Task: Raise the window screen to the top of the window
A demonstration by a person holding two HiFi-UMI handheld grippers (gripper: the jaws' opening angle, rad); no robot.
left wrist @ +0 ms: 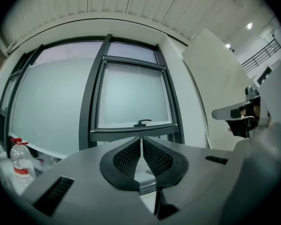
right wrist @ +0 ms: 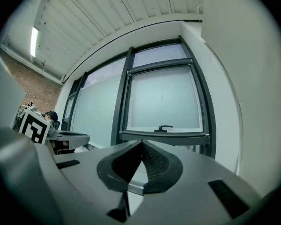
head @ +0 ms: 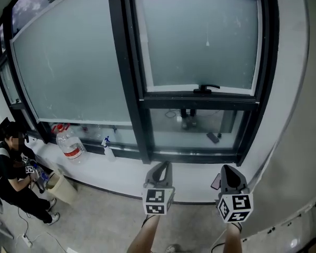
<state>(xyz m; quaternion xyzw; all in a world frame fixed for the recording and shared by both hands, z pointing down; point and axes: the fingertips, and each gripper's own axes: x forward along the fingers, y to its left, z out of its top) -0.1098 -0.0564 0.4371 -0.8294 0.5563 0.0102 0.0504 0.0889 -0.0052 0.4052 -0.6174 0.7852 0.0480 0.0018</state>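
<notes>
The window screen point(head: 200, 36) fills the upper centre-right of the head view as a pale panel. Its lower rail and black handle point(head: 206, 88) sit at mid-frame, so I judge the raise not begun and all of it left to you. Low in the frame, your left gripper point(head: 165, 165) and right gripper point(head: 227, 168) stand short of the window, jaws together on nothing. The window's top is cut off, and I cannot tell whether the panel is mesh or frosted glass.
</notes>
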